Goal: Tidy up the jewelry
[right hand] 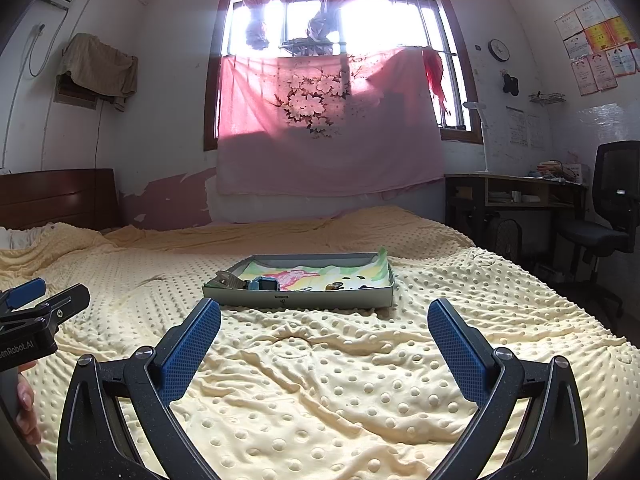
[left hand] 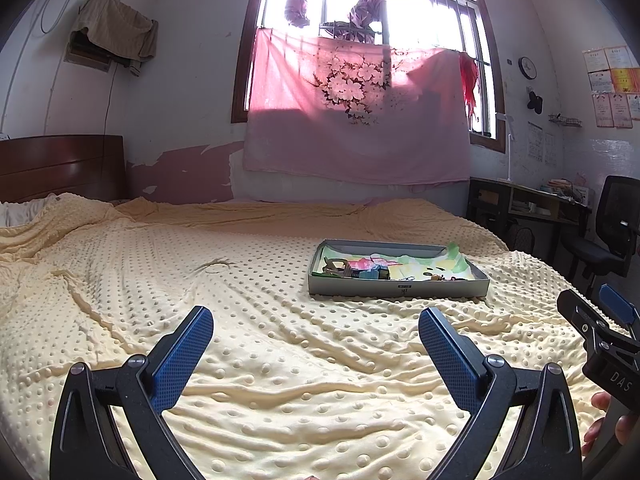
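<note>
Left gripper (left hand: 316,334) spread wide, empty, above dimpled pale-yellow bed blanket (left hand: 248,368). Right gripper (right hand: 324,326) likewise wide, empty. Shallow grey cardboard tray (right hand: 298,300) with patterned paper lining on bed at 12 o'clock of right gripper, at 1 o'clock of left gripper; small jewelry pieces (right hand: 334,286) inside, blue box (right hand: 264,284) beside them.

Daylight was blown out to white glare through the window (right hand: 340,12), and the pink cloth (right hand: 328,128) was backlit. The bedspread (right hand: 320,380) was softly, evenly lit. Edges were bowed and vignetted by fisheye distortion.
</note>
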The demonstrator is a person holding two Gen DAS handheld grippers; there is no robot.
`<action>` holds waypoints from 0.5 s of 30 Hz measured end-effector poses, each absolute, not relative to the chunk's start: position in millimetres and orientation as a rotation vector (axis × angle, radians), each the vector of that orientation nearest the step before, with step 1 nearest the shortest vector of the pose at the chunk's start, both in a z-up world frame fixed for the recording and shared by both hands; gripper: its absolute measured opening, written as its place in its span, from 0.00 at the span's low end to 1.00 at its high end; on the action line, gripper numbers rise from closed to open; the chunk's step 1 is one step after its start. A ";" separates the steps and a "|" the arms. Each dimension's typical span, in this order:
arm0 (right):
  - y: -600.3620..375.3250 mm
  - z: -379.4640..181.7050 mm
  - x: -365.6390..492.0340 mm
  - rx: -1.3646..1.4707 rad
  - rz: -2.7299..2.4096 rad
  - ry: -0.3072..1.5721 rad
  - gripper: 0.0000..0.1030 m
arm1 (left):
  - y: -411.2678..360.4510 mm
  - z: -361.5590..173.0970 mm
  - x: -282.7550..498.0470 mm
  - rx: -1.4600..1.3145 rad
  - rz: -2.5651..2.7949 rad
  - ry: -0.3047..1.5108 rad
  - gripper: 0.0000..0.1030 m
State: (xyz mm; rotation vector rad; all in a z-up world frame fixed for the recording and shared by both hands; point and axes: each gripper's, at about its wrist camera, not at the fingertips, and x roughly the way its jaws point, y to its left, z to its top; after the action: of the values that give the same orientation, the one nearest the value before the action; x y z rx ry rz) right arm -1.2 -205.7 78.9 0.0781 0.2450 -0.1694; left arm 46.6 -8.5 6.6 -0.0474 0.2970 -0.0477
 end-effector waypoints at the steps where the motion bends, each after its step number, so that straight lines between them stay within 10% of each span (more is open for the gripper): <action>1: -205.4 78.9 -1.2 0.077 -0.170 0.245 0.99 | -8.4 6.8 46.9 -0.047 -0.048 0.296 1.00; 15: -205.5 80.8 -1.2 0.079 -0.168 0.246 0.99 | -9.7 8.5 45.0 -0.046 -0.046 0.294 1.00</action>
State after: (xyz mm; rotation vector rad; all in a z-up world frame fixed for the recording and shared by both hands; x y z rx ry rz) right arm -1.2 -205.5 80.8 0.0794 0.2456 -0.1682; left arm 45.0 -9.7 8.5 -0.0458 0.2936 -0.0461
